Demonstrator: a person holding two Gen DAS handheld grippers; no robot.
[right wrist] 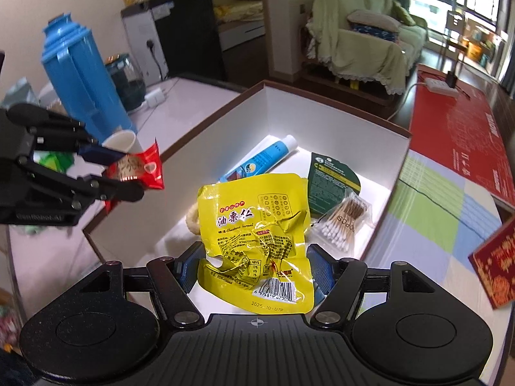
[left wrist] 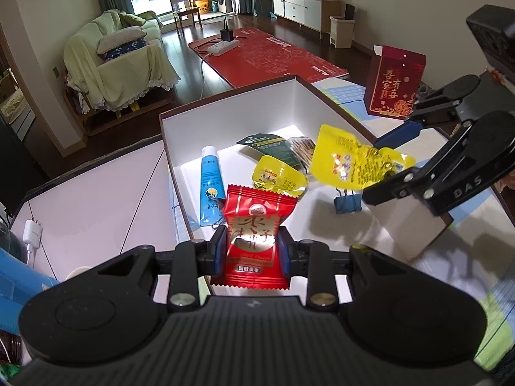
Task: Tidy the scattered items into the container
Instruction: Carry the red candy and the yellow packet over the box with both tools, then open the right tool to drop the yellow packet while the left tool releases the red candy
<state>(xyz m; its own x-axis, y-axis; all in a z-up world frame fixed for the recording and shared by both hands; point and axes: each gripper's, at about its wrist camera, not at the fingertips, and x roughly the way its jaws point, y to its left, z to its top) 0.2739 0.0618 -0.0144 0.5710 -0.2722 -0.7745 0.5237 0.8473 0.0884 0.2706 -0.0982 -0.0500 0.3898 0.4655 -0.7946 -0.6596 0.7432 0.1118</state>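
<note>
Yellow pouch [right wrist: 254, 241] read "油栗仁", dated "2025-10-07". Right gripper arm [left wrist: 463, 189] read "DAS". Red bag [left wrist: 394, 83] beyond the box [left wrist: 302, 96] read "吾家有喜".

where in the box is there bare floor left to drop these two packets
Bare floor shows in the near part of the box, between the blue tube and the binder clip. The far right corner is crowded: green sachet, cotton swabs, small yellow packet.

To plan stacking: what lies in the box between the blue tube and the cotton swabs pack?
In the right wrist view, a dark green sachet lies between the blue tube and cotton swabs pack.
</note>
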